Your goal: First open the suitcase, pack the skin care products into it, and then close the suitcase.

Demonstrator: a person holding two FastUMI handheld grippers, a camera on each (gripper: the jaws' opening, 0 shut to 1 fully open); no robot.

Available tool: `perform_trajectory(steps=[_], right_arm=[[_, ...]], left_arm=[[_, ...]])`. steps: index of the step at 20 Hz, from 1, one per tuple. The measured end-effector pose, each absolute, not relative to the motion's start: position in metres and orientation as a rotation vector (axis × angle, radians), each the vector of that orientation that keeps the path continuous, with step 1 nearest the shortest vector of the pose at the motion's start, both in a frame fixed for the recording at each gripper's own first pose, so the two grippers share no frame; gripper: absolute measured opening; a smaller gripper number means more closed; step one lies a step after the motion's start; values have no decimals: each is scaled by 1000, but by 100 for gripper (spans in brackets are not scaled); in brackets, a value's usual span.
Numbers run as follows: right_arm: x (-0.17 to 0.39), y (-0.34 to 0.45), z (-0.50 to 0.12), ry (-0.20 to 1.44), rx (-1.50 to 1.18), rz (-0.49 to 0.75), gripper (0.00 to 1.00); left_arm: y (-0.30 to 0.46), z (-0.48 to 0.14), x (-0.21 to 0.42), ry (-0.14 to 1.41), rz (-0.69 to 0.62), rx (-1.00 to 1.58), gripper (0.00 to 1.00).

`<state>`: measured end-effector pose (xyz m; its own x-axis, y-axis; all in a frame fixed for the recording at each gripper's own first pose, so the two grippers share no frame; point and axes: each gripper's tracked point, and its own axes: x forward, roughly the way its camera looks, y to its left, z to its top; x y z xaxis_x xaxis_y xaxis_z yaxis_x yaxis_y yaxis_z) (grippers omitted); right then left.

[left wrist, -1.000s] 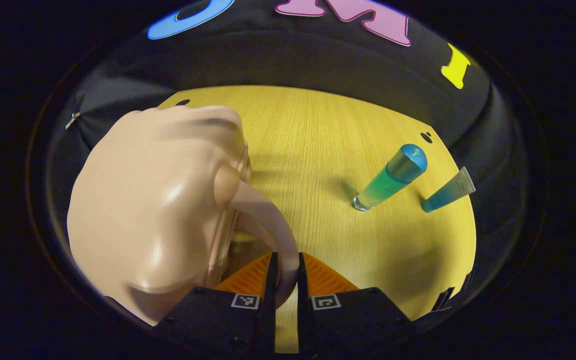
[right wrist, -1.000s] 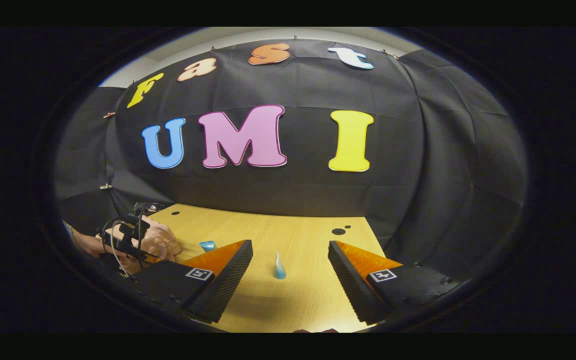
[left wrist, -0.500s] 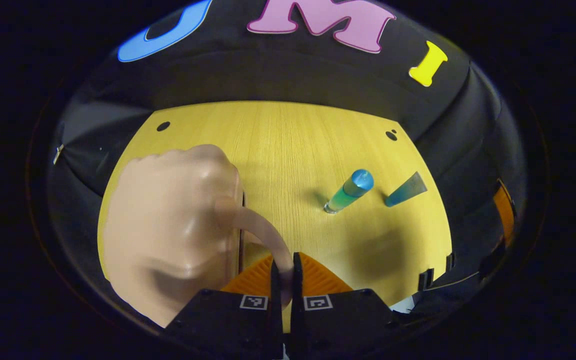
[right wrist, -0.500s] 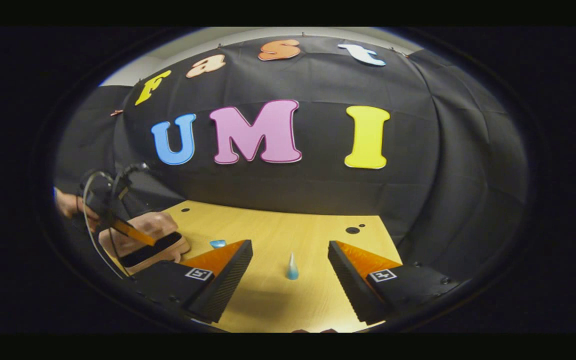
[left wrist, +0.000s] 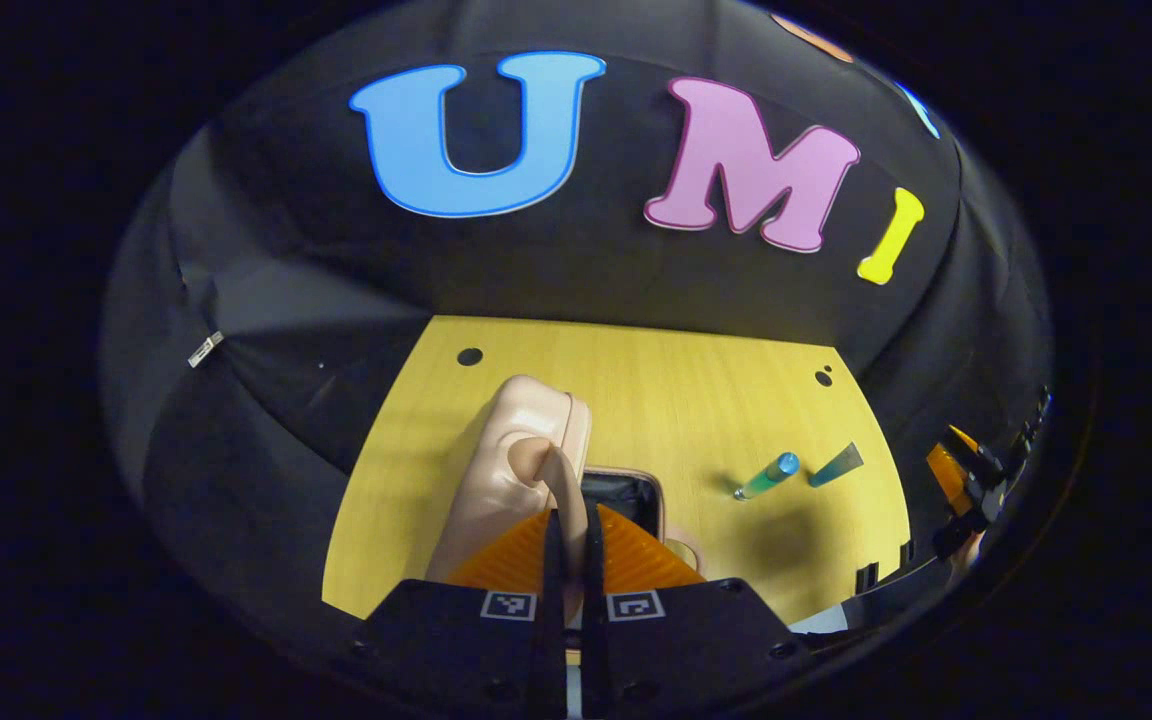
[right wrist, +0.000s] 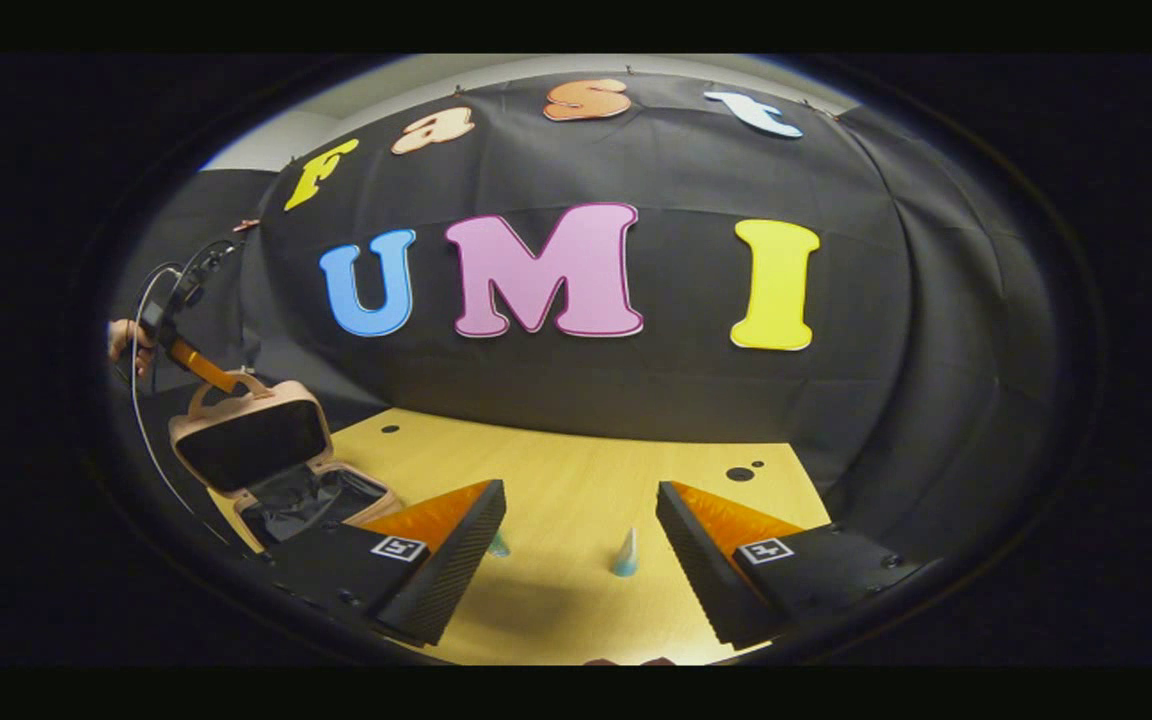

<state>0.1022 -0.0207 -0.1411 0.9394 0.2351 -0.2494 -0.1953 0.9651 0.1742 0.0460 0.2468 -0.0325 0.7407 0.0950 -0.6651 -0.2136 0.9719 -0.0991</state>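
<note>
Two skin care products stand waiting on the worktop (left wrist: 636,400), and the whole coming move turns on who is nearer to them. The left gripper (left wrist: 568,545) is busy: its jaws are clenched on the handle (left wrist: 558,480) of the suitcase (left wrist: 521,460), holding the lid (right wrist: 254,440) swung up over the dark lined base (right wrist: 311,500), which lies flat on the worktop's left side. So the suitcase is open, held that way by its handle, and the packing step looks next. From the right gripper view, the right gripper (right wrist: 581,550) hangs over the near edge with its jaws released, spread wide, nothing between them. The small tube (right wrist: 625,553) sits cap-down straight ahead of it, framed in the gap between the jaws, its long axis upright and tapering to a thin crimp on top. The taller bottle (left wrist: 766,477) stands just beside the tube on the side toward the suitcase; in the right gripper view only a sliver of it peeks past the left finger (right wrist: 436,570). My call: the right hand is plainly the nearer one, the tube lies dead ahead of it, and a forward reach closing across that slim upright body is what's wanted, then a carry leftward into the open base.
</note>
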Motion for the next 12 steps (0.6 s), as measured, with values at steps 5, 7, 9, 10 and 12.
perform_trajectory(steps=[5, 7, 9, 10, 12], right_arm=[[101, 13, -115, 246, 190, 110, 97], [100, 28, -113, 260, 212, 77, 97], [96, 40, -111, 276, 211, 41, 97], [94, 45, -109, 279, 215, 18, 97], [87, 54, -112, 309, 229, -19, 97]], left_arm=[[352, -32, 33, 659, 170, -211, 11], [401, -40, 33, 642, 163, -242, 11], [468, -67, 38, 637, 182, -221, 11], [501, -88, 41, 643, 195, -219, 11], [542, -127, 45, 675, 227, -303, 14]])
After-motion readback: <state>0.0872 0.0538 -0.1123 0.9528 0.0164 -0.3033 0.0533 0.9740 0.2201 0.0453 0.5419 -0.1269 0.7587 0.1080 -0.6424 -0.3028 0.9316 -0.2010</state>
